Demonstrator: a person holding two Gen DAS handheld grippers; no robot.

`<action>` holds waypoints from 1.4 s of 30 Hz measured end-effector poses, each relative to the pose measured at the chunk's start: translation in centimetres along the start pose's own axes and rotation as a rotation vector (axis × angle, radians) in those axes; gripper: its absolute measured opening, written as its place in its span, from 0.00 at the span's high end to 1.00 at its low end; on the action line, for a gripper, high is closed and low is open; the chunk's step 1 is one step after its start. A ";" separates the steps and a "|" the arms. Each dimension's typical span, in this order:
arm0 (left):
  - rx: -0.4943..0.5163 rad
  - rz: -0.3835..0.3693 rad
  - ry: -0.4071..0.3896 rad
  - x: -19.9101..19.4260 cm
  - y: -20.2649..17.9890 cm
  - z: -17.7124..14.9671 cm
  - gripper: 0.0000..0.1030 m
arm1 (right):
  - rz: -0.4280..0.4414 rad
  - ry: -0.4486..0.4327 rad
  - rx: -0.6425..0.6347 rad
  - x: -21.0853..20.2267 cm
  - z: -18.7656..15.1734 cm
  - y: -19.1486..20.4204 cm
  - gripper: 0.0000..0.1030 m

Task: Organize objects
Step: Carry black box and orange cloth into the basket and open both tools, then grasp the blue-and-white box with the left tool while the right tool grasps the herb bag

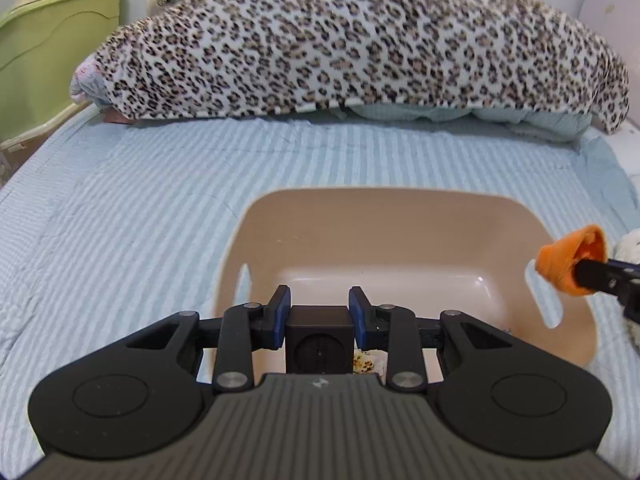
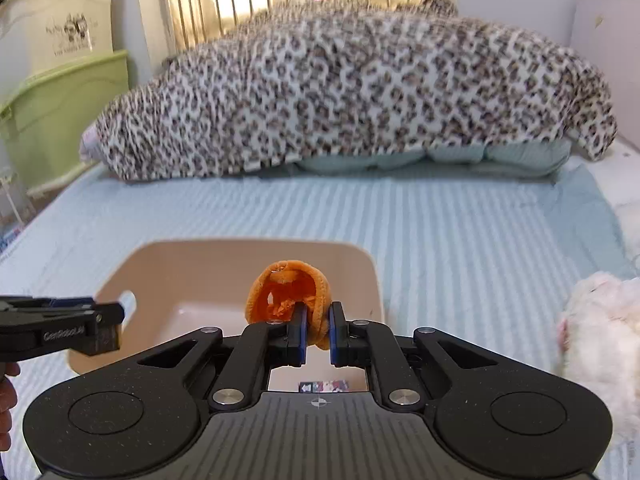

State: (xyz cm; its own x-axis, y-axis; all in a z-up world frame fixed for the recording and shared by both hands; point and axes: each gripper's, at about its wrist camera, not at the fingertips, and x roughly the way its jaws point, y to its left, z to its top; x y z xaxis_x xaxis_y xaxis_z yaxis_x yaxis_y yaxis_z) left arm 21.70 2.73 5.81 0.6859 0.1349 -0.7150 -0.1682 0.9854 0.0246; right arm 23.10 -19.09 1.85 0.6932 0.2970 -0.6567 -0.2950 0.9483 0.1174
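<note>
Fingers pinch orange plush — striped bedspread below.

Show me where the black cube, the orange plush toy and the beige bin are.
black cube (image 1: 319, 340): left wrist view, its front face.
orange plush toy (image 2: 290, 292): right wrist view, its hollow inner side.
beige bin (image 1: 380, 224): left wrist view, its far inner wall.

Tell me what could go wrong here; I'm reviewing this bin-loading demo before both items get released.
1. The right gripper pinches only a fold of the floppy orange plush piece, which sits near the beige bin side rim; released there, it may catch the rim or land outside.
2. The left gripper holds a black cube above the bin; dropped, it may bounce on the hard floor.
3. Both grippers crowd the bin and could collide.
</note>
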 end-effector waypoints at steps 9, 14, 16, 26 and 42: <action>0.083 -0.015 0.094 4.6 -1.9 -1.6 0.68 | -0.064 0.125 -0.048 5.2 -2.3 0.7 0.90; 0.121 -0.024 0.144 5.4 -2.2 -2.3 0.68 | -0.084 0.162 -0.068 5.7 -3.2 0.6 0.89; 0.148 -0.032 0.154 5.1 -2.2 -2.3 0.67 | -0.085 0.155 -0.073 5.2 -3.1 0.6 0.77; 0.146 -0.024 0.090 -0.1 -0.6 -1.5 0.34 | -0.056 0.100 -0.117 -0.2 -1.9 1.6 0.26; 0.055 0.016 0.129 -4.0 2.2 -7.0 0.32 | -0.015 0.133 -0.113 -4.7 -5.9 0.9 0.15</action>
State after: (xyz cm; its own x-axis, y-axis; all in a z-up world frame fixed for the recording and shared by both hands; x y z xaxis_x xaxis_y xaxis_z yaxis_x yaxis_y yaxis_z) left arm 13.58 3.63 3.82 0.5864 0.1395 -0.7979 -0.1364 0.9880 0.0724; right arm 15.68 -20.27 0.65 0.6073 0.2588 -0.7512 -0.3626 0.9315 0.0279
